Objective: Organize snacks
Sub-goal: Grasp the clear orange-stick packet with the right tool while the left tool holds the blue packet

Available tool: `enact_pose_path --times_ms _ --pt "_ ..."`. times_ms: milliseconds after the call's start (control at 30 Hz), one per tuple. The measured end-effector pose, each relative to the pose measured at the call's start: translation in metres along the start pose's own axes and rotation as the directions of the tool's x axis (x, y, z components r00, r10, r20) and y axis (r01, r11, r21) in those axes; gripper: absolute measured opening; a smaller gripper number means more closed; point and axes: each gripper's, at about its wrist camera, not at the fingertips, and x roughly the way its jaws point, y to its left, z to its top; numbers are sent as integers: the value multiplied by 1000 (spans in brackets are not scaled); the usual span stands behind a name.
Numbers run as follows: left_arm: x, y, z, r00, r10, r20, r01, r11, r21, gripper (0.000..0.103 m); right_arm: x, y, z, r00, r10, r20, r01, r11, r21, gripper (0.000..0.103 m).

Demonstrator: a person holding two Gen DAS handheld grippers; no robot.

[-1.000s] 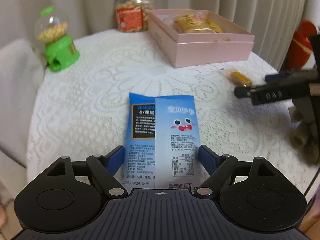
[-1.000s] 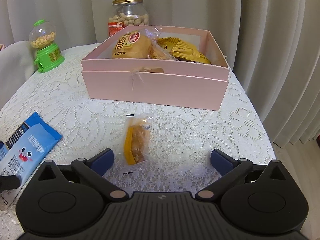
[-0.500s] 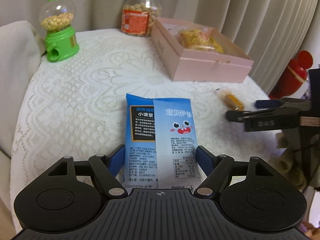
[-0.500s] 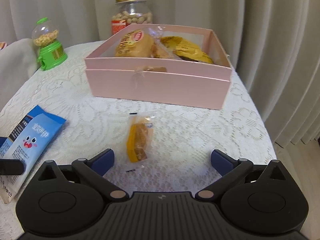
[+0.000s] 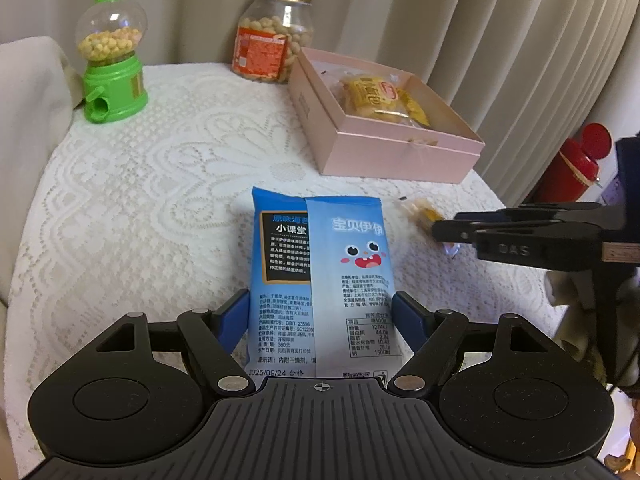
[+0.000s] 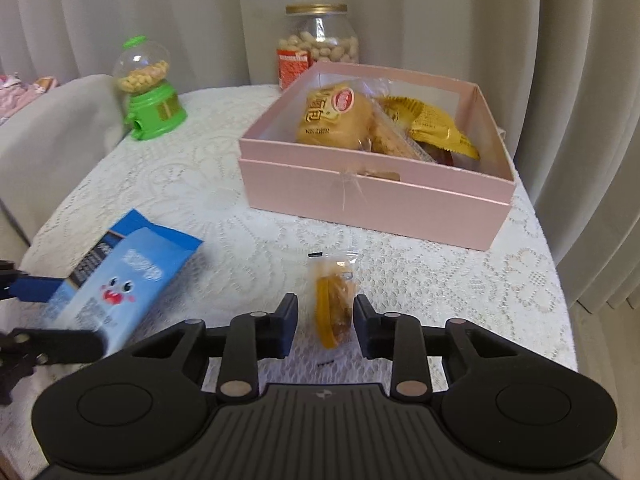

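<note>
My left gripper (image 5: pixel 320 314) is shut on a blue snack packet (image 5: pixel 318 276) and holds it lifted above the table; the packet also shows in the right wrist view (image 6: pixel 120 276). My right gripper (image 6: pixel 325 318) has its jaws closed in around a small clear-wrapped yellow snack (image 6: pixel 334 304) lying on the lace cloth; whether the pads press it I cannot tell. That snack also shows in the left wrist view (image 5: pixel 420 210). An open pink box (image 6: pixel 376 196) holds bread and yellow packets (image 6: pixel 332 118).
A green candy dispenser (image 5: pixel 114 60) and a jar of peanuts (image 5: pixel 274 36) stand at the back of the round table (image 5: pixel 160 184). Curtains hang behind. A red object (image 5: pixel 576 164) sits off the table's right edge. A grey cushion (image 6: pixel 52 128) lies left.
My left gripper has lifted the blue packet off the table. My right gripper's jaws have narrowed from wide open to close around the small yellow snack.
</note>
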Motion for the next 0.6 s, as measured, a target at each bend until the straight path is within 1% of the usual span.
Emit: enact_pose_path --times_ms 167,400,433,467,500,533,600 --pt "-1 5 0 1000 0 3 0 1000 -30 81 -13 -5 -4 1000 1 8 -1 1000 -5 29" --pt "-1 26 3 1000 -9 15 11 990 -141 81 -15 -2 -4 1000 2 8 -2 1000 -26 30" --pt "-1 27 3 1000 -8 16 11 989 -150 81 -15 0 -3 1000 3 12 -2 1000 -30 32" --pt "-1 29 2 1000 -9 17 11 988 -156 81 -15 1 -3 1000 4 13 -4 999 -37 43" --pt "-2 29 2 1000 -8 17 11 987 -159 81 -14 2 -2 1000 8 14 -8 999 -42 58" --pt "-2 30 1 1000 -8 14 10 987 -161 81 -14 4 -2 1000 7 23 -6 999 -49 62" --pt "-1 30 1 1000 -6 8 7 987 -162 81 -9 6 -1 1000 -4 29 6 998 -69 63"
